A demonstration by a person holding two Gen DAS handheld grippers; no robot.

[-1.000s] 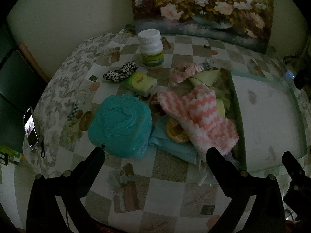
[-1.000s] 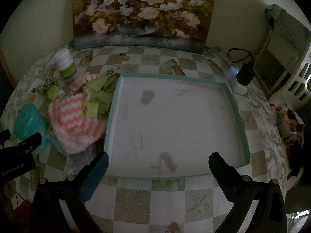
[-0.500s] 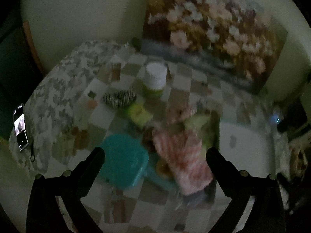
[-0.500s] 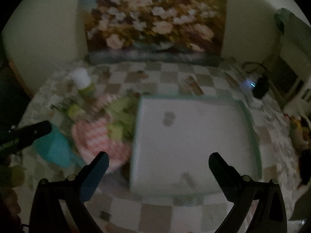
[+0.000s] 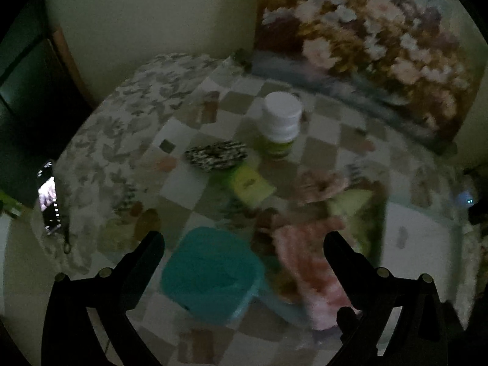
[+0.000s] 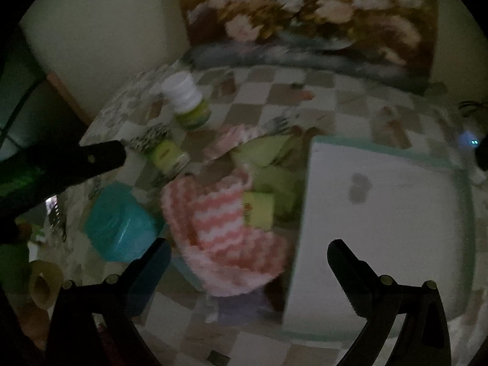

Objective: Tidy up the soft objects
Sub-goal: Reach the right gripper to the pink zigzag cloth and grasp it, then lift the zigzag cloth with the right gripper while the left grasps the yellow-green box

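Both the left tongs (image 5: 244,251) and right tongs (image 6: 248,259) hung spread apart and empty above the desk (image 5: 183,183). Just ahead lay the fluffy pink-and-white zigzag cloth (image 6: 225,231), heaped beside the shallow green-rimmed white tray (image 6: 390,213), with a teal plastic lidded box (image 5: 210,271) alongside. Pinching the cloth mid-fold, clear of the box, would likely lift it cleanly. Compared with a second earlier, both views had swung leftward and blurred.

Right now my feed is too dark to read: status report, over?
Left gripper open, empty. Right gripper open, empty. Pink-and-white cloth heaped beside white tray, tray bare. Teal container crowds the pile.
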